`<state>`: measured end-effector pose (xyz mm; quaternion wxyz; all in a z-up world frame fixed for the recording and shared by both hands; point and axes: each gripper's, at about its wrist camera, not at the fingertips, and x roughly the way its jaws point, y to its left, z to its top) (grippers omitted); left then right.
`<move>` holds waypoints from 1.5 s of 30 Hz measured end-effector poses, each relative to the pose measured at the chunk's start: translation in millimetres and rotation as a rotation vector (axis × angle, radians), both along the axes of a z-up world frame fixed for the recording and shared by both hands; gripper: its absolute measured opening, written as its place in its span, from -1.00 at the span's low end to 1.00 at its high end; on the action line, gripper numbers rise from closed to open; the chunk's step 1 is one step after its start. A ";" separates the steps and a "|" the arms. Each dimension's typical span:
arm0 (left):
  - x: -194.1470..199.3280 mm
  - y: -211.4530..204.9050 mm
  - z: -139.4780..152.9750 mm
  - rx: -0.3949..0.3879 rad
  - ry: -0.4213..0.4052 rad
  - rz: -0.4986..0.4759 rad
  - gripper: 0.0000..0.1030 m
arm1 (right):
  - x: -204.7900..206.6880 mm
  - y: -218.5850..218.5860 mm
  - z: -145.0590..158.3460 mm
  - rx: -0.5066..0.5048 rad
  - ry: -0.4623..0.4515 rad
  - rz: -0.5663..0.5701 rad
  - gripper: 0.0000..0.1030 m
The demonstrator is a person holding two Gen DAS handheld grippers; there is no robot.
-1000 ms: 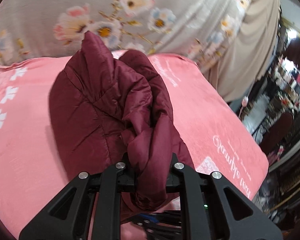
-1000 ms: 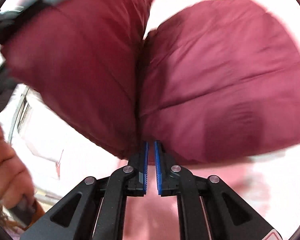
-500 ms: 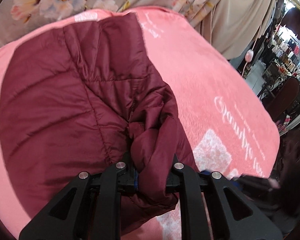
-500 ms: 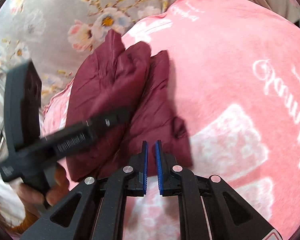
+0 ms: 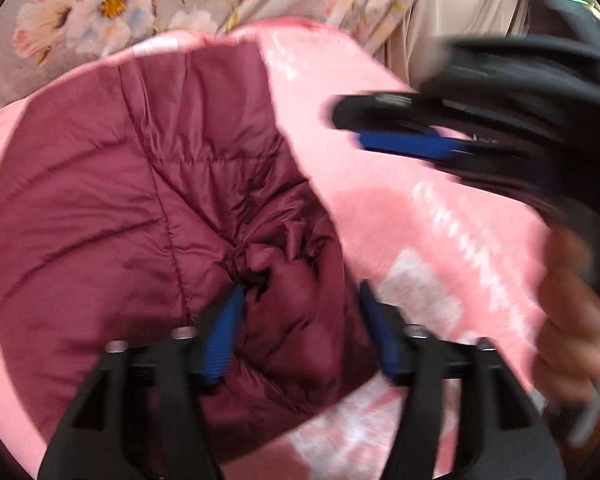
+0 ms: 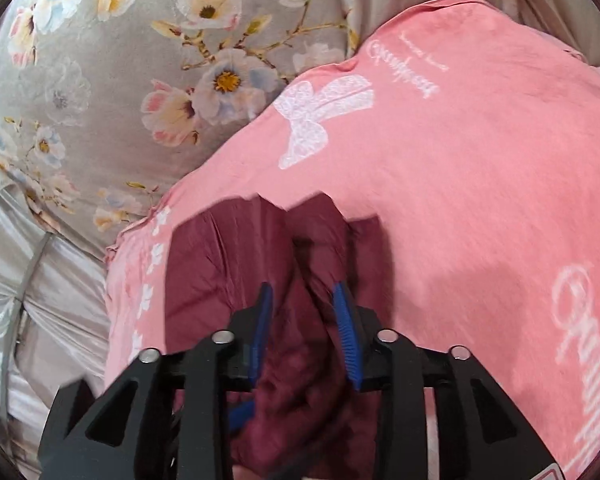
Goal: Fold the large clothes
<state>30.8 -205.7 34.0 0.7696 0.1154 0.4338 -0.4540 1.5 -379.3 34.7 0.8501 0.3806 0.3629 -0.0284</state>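
Both tools have just sprung apart: left gripper [image 5: 300, 320] releases the maroon puffer jacket's [image 5: 132, 208] bunched 6 o'clock edge onto the pink blanket [image 5: 380, 208], right gripper [image 6: 304, 332] likewise unclenched, suggesting this fold is laid.

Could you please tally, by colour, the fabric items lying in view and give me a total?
Maroon: 1, the quilted jacket
Pink: 1, the blanket under it
Grey floral: 1, the sheet behind the blanket
Beige: 1, the plain cloth at the back
Total: 4
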 end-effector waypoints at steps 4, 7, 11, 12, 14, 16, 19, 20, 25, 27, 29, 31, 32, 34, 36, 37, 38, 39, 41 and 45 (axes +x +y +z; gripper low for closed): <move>10.2 38.3 46.5 -0.121 -0.018 0.064 0.30 | 40.2 -5.7 3.9 0.060 0.017 0.029 0.05; 35.6 64.2 70.8 -0.176 -0.027 0.188 0.31 | 66.2 -7.7 -6.0 0.093 0.071 0.020 0.05; 76.0 88.9 86.5 -0.221 0.000 0.326 0.38 | 82.9 -3.9 -16.5 0.102 0.103 0.046 -0.87; 86.3 92.5 88.5 -0.218 0.003 0.359 0.38 | 79.8 -5.5 -12.3 0.128 0.067 0.051 -0.89; 99.5 95.8 91.0 -0.207 -0.005 0.394 0.38 | 65.9 -11.9 9.1 0.139 -0.043 0.059 -0.91; 109.2 94.4 90.9 -0.191 -0.023 0.420 0.38 | 51.6 -19.2 23.4 0.138 -0.102 0.049 -0.92; 121.1 81.4 83.0 -0.184 -0.010 0.424 0.38 | 34.0 -24.8 22.4 0.057 -0.070 -0.014 -0.92; 126.0 76.3 79.0 -0.183 0.006 0.422 0.38 | 29.4 -26.3 13.7 0.024 -0.036 -0.040 -0.92; 139.5 45.8 47.1 -0.102 0.026 0.414 0.38 | 27.3 -29.9 -24.8 -0.006 0.060 -0.081 -0.92; 140.1 38.4 35.0 -0.070 0.035 0.409 0.37 | 29.7 -28.6 -32.6 -0.049 0.082 -0.090 -0.93; 142.0 31.8 23.5 -0.043 0.036 0.415 0.37 | 32.4 -25.2 -38.9 -0.087 0.099 -0.097 -0.93; 140.6 28.6 17.6 -0.026 0.004 0.424 0.37 | 34.6 -23.4 -43.5 -0.111 0.108 -0.101 -0.93; 139.3 25.7 14.6 -0.011 -0.023 0.426 0.37 | 36.2 -21.8 -46.3 -0.126 0.114 -0.103 -0.93; 136.8 21.7 9.6 0.005 -0.047 0.425 0.37 | 39.0 -21.0 -52.2 -0.140 0.124 -0.105 -0.93; 137.8 17.8 3.3 0.017 -0.056 0.425 0.37 | 40.9 -19.8 -57.9 -0.148 0.132 -0.105 -0.94; 137.9 17.1 1.5 0.021 -0.061 0.426 0.37 | 41.8 -19.1 -61.1 -0.150 0.135 -0.104 -0.94; 137.8 15.7 -2.6 0.029 -0.070 0.427 0.37 | 43.4 -18.5 -63.8 -0.151 0.138 -0.103 -0.94; 137.0 15.1 -5.0 0.035 -0.077 0.427 0.37 | 43.9 -17.8 -65.8 -0.150 0.139 -0.103 -0.94; 136.4 12.5 -10.5 0.051 -0.095 0.424 0.38 | 44.8 -18.1 -70.8 -0.144 0.140 -0.101 -0.94; 136.1 8.2 -18.8 0.064 -0.113 0.419 0.42 | 45.7 -17.2 -76.7 -0.143 0.140 -0.099 -0.95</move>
